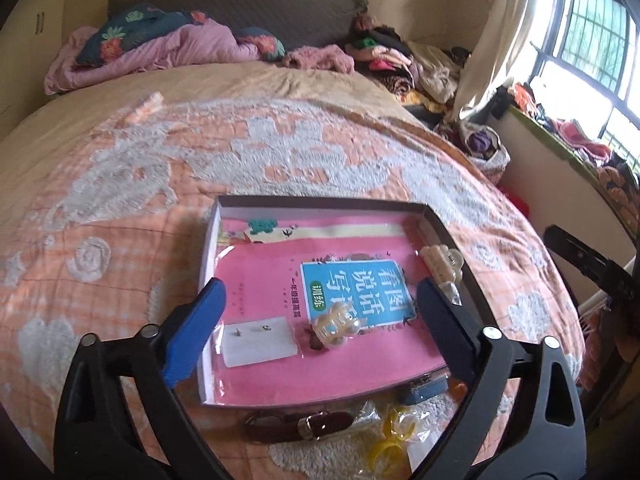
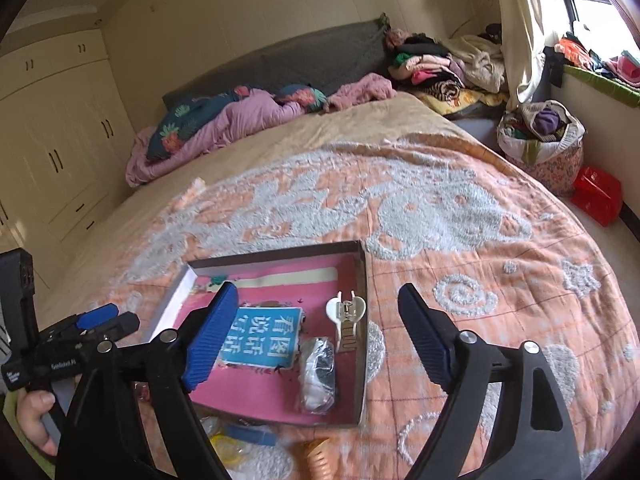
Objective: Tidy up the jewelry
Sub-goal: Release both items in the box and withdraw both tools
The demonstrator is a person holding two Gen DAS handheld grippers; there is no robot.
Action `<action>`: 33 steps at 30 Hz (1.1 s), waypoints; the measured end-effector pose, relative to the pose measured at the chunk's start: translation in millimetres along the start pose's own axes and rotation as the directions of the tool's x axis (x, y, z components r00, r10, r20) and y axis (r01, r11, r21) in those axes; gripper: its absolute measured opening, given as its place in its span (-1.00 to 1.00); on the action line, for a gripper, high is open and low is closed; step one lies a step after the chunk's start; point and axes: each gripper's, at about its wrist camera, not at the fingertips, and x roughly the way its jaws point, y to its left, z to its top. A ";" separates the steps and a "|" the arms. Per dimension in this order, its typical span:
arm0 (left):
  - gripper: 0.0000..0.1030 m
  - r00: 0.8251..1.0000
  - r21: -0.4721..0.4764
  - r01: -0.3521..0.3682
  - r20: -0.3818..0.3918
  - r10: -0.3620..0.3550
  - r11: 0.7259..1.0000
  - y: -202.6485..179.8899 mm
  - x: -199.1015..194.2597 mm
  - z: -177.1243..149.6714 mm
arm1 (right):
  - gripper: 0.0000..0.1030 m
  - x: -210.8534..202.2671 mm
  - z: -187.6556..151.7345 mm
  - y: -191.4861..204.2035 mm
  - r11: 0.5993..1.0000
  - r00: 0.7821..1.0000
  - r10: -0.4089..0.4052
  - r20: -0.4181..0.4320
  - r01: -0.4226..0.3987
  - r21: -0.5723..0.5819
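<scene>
Bedspread [image 1: 280, 152] in orange with white tufted figures covers the bed, and a shallow cardboard box tray [image 1: 320, 202] sits on it toward the foot edge. A pink workbook [image 1: 276, 280] with a blue title panel lines the tray floor.

In the left wrist view a white earring card [image 1: 258, 340] in a clear sleeve lies at the tray's near left corner. A small pearl-and-clear hair clip [image 1: 338, 326] rests just beside it on the workbook. A cream claw clip [image 1: 442, 266] lies against the tray's right wall.

Outside the tray's near edge, on the bedspread, lie a brown leather strap with a metal buckle [image 1: 304, 426], yellow rings in a clear bag [image 1: 394, 436] and a blue item [image 1: 424, 390] touching the tray's near right corner.

The right wrist view shows the same tray [image 2: 280, 251]. A white heart-shaped claw clip [image 2: 346, 312] lies by its right wall. A bagged dark-and-white piece [image 2: 318, 376] rests nearer the front.

The left tongs [image 1: 320, 308] hang over the tray with blue pads wide apart, holding nothing. The right tongs [image 2: 316, 320] are likewise spread apart and empty; one pad is over the tray and the other over the bedspread to its right.
</scene>
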 end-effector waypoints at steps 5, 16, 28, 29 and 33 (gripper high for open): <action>0.79 1.000 0.003 -0.008 0.029 0.008 1.000 0.6 -17.1 -0.1 | 0.68 -20.4 -2.5 5.5 1.000 1.000 0.021 0.018 -0.021 -0.008; 0.79 0.999 0.036 -0.009 0.053 0.007 0.999 -6.6 -45.1 -15.5 | 0.70 -50.5 -19.4 18.2 0.998 0.999 0.050 0.019 -0.049 -0.035; 0.79 0.999 0.060 -0.018 0.048 0.015 0.998 -11.2 -58.5 -36.8 | 0.70 -59.0 -52.2 30.7 0.995 0.996 0.074 -0.046 -0.077 -0.059; 0.79 0.999 0.065 -0.020 0.045 0.017 0.998 -12.2 -58.7 -39.4 | 0.70 -59.0 -54.6 31.5 0.995 0.996 0.077 -0.052 -0.080 -0.061; 0.79 0.999 0.076 -0.023 0.032 0.020 0.997 -14.0 -58.7 -49.7 | 0.70 -58.4 -67.5 36.3 0.994 0.993 0.086 -0.082 -0.091 -0.064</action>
